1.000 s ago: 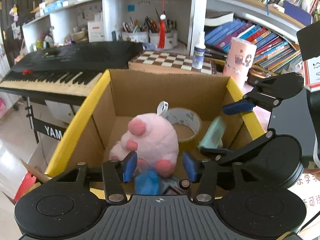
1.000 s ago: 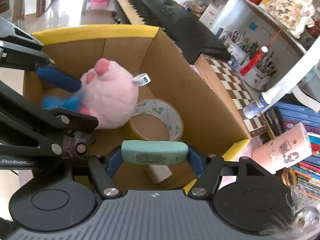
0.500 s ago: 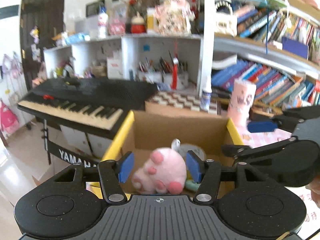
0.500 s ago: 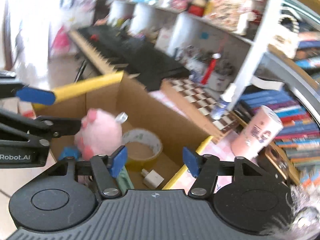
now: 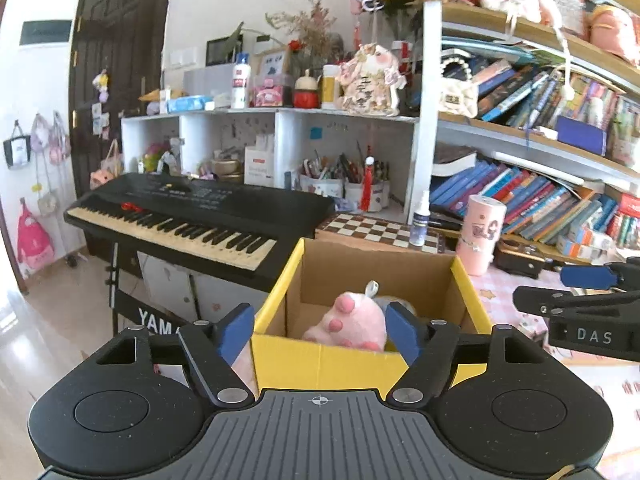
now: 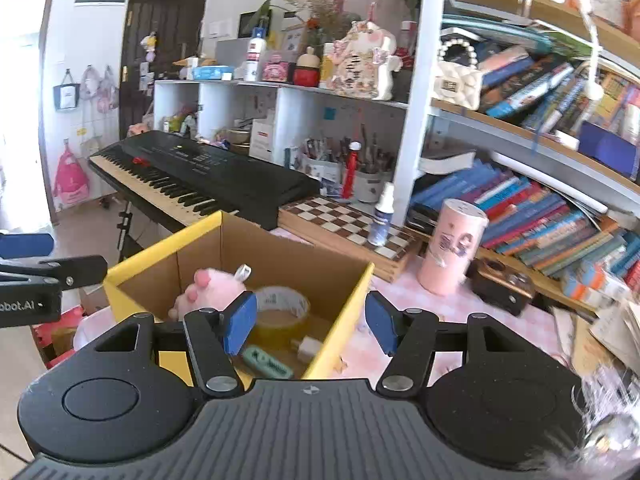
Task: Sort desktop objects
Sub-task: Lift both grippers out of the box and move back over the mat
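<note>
Risk assessment: the cardboard box [image 6: 280, 256] stands at the near left part of the bench [image 6: 404, 312], with one yellow-edged corner close to the bench's left side, as far as the right wrist view shows; a careless return pass by either tool could catch the yellow rim, push the box toward that side or tip it. A second hazard is the tall pink cylinder [image 6: 454, 250] and the small spray bottle [image 6: 382, 216], both upright to the right of and beyond the box; a sweeping reach toward further items could knock them over. The left gripper [image 5: 318, 334] has its fingers spread and opening, with nothing between them; the pink plush toy [image 5: 352, 322] appears between the blue pads in the view only because it lies farther off, inside the box and below the rim. The right gripper [image 6: 308, 322] also has its fingers apart, opening slightly and empty; the tape roll [image 6: 280, 310], the green case [image 6: 266, 362] and the small white adapter [image 6: 306, 348] lie on the box floor, beyond and below its left pad. All four sorted items therefore rest inside the box, apart from both tools. Loose papers lie at the far right edge, blurred; what remains to be sorted there cannot be determined.
</note>
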The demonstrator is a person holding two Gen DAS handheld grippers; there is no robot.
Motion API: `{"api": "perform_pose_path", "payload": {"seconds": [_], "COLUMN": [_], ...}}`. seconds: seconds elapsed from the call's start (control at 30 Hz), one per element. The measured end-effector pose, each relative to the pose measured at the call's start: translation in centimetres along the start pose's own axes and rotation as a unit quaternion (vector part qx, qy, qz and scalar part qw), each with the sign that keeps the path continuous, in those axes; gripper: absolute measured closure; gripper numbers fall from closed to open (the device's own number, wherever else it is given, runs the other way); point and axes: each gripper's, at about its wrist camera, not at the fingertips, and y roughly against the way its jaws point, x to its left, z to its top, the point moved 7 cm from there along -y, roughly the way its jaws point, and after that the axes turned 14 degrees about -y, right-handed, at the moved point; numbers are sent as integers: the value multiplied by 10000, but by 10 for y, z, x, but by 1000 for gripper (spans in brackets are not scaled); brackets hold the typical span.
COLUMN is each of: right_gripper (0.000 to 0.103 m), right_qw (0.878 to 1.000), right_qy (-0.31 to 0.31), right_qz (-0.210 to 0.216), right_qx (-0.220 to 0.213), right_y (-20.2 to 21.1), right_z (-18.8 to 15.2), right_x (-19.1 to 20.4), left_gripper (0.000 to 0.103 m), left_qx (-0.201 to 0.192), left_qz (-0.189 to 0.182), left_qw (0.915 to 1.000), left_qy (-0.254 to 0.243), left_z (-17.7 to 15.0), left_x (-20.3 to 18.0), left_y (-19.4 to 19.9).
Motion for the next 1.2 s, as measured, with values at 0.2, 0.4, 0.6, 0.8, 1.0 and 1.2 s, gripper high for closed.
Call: {"api": "perform_pose_path", "payload": {"seconds": [0.2,0.4,0.6,0.8,1.0,1.2], "right_gripper": [44,44,40,39,37,37], "right_qw": [9975,9914,9824,9770,9778,9722], "right_qy": [-562,-1055,-1429,-1659,-1418,-1501], "right_qz": [-403,-752,-1185,-1342,-1538,-1795], "right_qx": [-125,-185,-223,25,114,72], "right_y": [43,83,118,141,152,164], "right_z": [-23,-58,-96,-131,-148,-155], "right_x": [-10,-17,-23,-21,-20,-34], "left_gripper": [28,27,27,23,23,23], "left_qx": [-19,19,127,174,108,226], "left_qz": [146,154,100,-132,-587,-1041], "left_qw": [9999,9998,9998,9995,9973,9930], "left_qy": [79,129,140,211,-429,-510], "left_z": [-18,-39,-57,-75,-79,-81], "left_x": [6,11,6,-14,-47,-71], "left_y": [28,52,76,91,95,90]}}
